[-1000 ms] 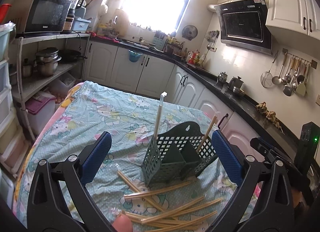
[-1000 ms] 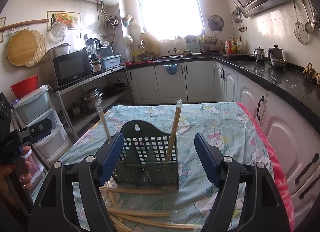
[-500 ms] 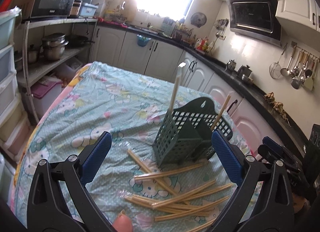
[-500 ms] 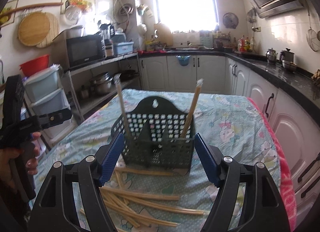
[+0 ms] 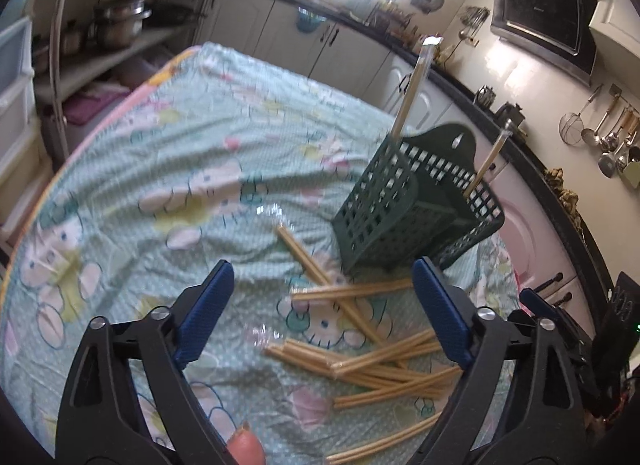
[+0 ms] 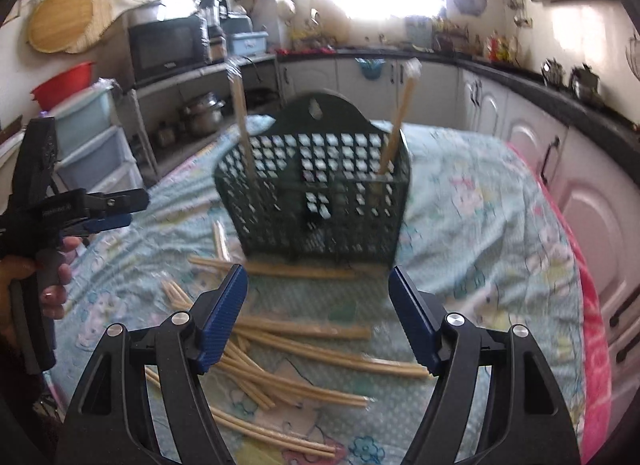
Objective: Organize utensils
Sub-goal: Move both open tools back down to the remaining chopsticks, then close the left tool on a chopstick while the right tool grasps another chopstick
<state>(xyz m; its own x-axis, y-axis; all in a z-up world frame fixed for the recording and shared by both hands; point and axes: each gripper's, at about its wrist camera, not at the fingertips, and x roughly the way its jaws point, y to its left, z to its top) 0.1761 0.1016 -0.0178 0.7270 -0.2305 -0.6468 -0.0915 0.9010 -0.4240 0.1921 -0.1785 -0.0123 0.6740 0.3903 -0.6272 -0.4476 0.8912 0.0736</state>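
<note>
While both tools point down over the cloth-covered table (image 5: 168,137), the left gripper (image 5: 322,307) has its blue jaws closing with nothing pressed between them, only the cloth and loose sticks lying below the gap. The right gripper (image 6: 318,317) stands with its jaws apart and holds nothing; a person's hand (image 6: 24,277) at the left edge of its view grips the handle of the other tool. Just beyond the fingertips, the wrapped chopsticks (image 6: 304,345) lie scattered and crossing one another on the patterned cloth, some touching the foot of the holder. Behind them the dark green utensil basket (image 6: 316,193) stands upright on the table, with one wrapped pair (image 6: 240,117) in its left compartment and another pair (image 6: 398,121) leaning in its right. Farther off run the white kitchen cabinets (image 6: 432,77).
</note>
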